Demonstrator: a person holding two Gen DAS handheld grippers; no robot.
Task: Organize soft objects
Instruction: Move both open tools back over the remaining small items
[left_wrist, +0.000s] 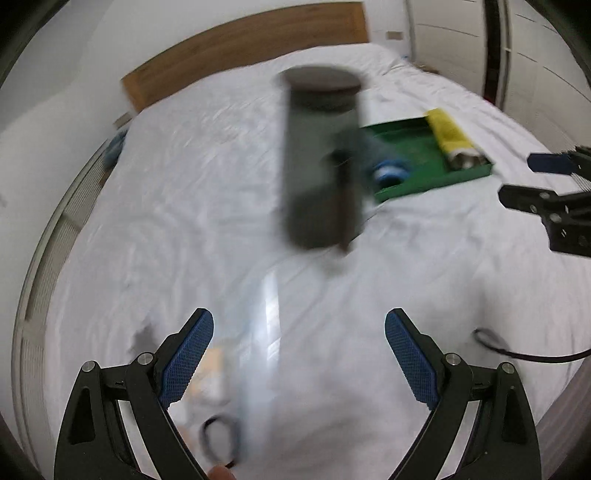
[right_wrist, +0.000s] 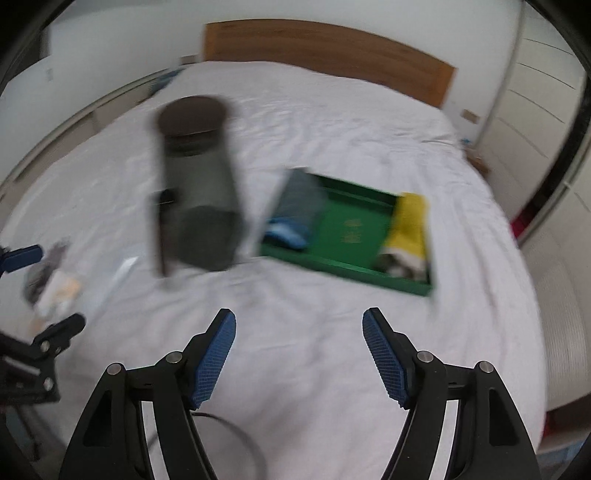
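A tray (right_wrist: 343, 264) lies on the bed (right_wrist: 332, 147), right of a canister (right_wrist: 199, 192) (2 rolled items inside).

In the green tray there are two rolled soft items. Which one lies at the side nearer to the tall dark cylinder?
The blue roll: it lies at the green tray's end beside the dark cylinder. The yellow roll lies at the opposite end.

White bedsheet (right_wrist: 332, 155) seen spread over bed, wrinkled. Wooden headboard (right_wrist: 325, 48) seen at far end, against white wall. Tall dark cylinder w/ dark lid (left_wrist: 321, 158) seen upright mid-bed, blurred. Black cable (left_wrist: 517, 350) seen lying on sheet at right. White wardrobe panels (right_wrist: 535, 110) seen along right side.
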